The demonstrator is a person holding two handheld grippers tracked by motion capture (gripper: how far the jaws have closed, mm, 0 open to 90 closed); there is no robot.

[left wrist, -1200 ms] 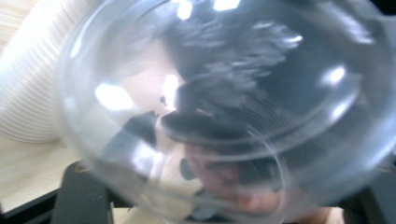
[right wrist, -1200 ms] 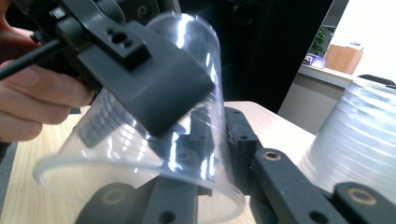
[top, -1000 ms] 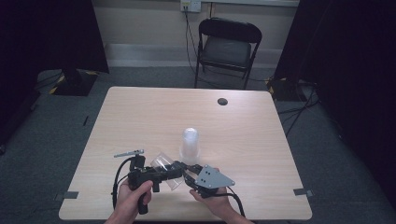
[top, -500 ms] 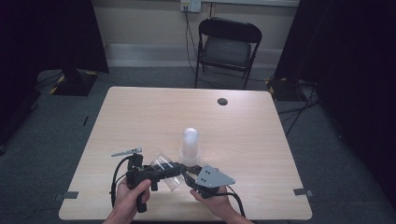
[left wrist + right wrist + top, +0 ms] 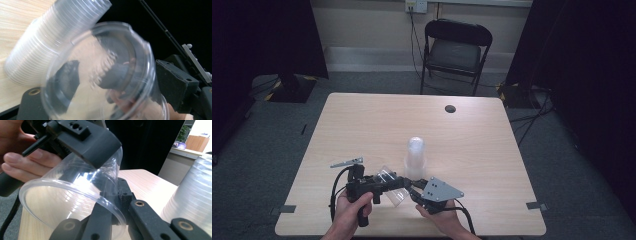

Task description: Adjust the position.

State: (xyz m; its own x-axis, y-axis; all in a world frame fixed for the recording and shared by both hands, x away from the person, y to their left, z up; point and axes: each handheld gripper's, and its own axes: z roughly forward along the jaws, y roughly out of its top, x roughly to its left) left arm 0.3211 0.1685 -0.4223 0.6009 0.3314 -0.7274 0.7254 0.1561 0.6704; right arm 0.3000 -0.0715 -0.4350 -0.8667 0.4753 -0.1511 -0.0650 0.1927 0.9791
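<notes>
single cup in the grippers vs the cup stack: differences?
The single cup lies tilted on its side, off the table, between the left gripper and the right gripper; the cup stack stands upside down on the table. The single cup is one see-through shell; the cup stack looks milky and ribbed with nested rims. Both are clear plastic.

no readable text, no labels, no brand marks, no numbers, no signs

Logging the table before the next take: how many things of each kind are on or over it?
Clear plastic single cup: 1
Stack of clear plastic cups: 1
Black two-jaw tongs, left and right: 2
Small dark round disc: 1
Total: 5
</notes>
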